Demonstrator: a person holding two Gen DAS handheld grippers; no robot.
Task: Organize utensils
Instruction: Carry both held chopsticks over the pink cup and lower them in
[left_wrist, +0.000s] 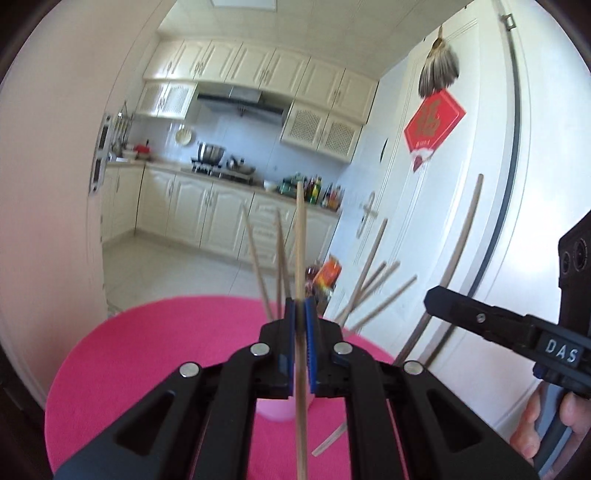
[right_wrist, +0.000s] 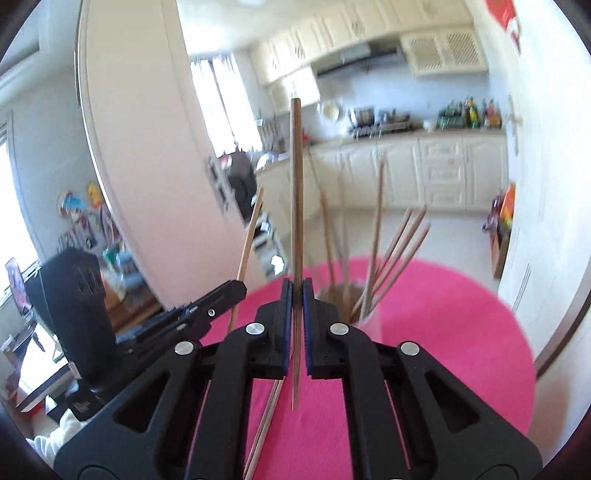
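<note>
- Left wrist view: left claw (left_wrist: 301, 314) is clenched on one chopstick (left_wrist: 301, 236), which stands near upright between the blue pads, top end toward 12 o'clock, lower end running down past the claw body.
- Pink cup (left_wrist: 275, 410) sits on the pink counter (left_wrist: 147, 350) just under the claw, mostly hidden; several sticks (left_wrist: 369, 269) fan out of it toward 11 to 2 o'clock.
- A loose stick (left_wrist: 328, 439) lies flat on the counter at 5 o'clock of the cup.
- Right claw (left_wrist: 430, 299) comes in from 3 o'clock, a hand (left_wrist: 546, 424) below it; its jaws aren't visible here.
- How to do it well, my judgement: keep the stick vertical, bring its lower tip over the cup mouth, lower into a gap btwn the fanned sticks, let go only once the tip is inside. Watch the other claw nearby, so stagger the two drops.
- Writing: "DAS" on the right claw's side; red diamond poster (left_wrist: 434, 129) on the fridge has gold characters, too blurred to read.
- Right wrist view: right claw (right_wrist: 296, 288) is clenched on its own chopstick (right_wrist: 296, 184), also upright, tip hanging free above the counter.
- Cup (right_wrist: 364, 314) is at 1 o'clock of the claw, just beside it, sticks leaning toward 12 to 2 o'clock.
- Two more sticks (right_wrist: 266, 417) lie on the counter at 6 o'clock, still to collect.
- Left claw (right_wrist: 240, 290) enters from 9 o'clock.
- No legible writing in this view.
</note>
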